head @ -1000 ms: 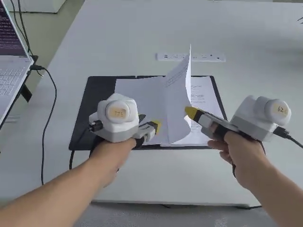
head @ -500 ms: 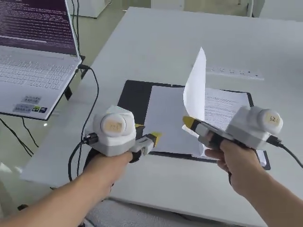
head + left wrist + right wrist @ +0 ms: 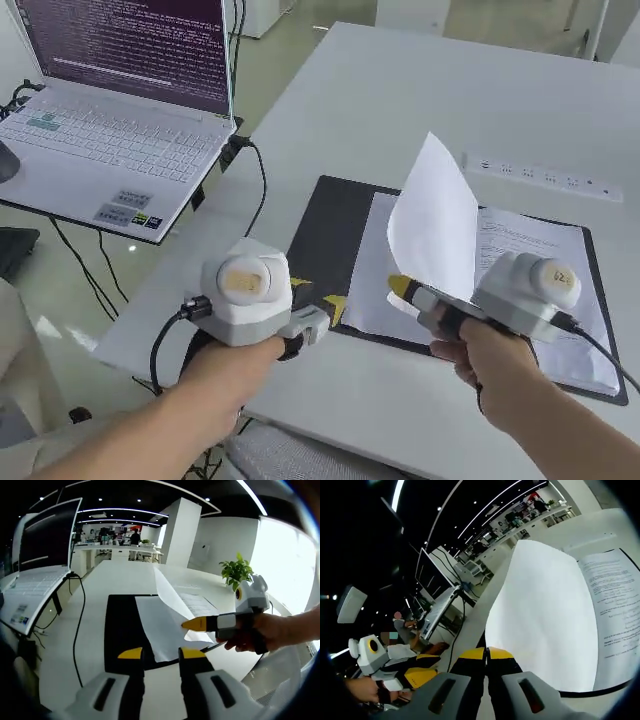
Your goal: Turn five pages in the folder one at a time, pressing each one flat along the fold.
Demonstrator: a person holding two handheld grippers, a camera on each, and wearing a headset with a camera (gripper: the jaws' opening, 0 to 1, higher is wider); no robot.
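Note:
A black folder (image 3: 325, 225) lies open on the white table, with printed pages (image 3: 535, 245) on its right half. One white page (image 3: 435, 225) (image 3: 545, 625) stands lifted and curved, pinched at its lower corner by my right gripper (image 3: 400, 289) (image 3: 486, 655), whose yellow tips are shut on it. A turned page (image 3: 160, 630) lies flat on the folder's left half. My left gripper (image 3: 325, 305) (image 3: 161, 653) hovers open over the table's near edge, just left of the folder's front corner, holding nothing.
An open laptop (image 3: 110, 110) sits on a lower surface to the left, its cable (image 3: 255, 180) trailing onto the table. A white power strip (image 3: 540, 177) lies beyond the folder. The table's front edge (image 3: 330, 420) is close under both hands.
The head view has swung left, bringing the laptop in. The right gripper still pinches the raised page, now bowed further over the left half. The left gripper stays low by the folder's front corner.

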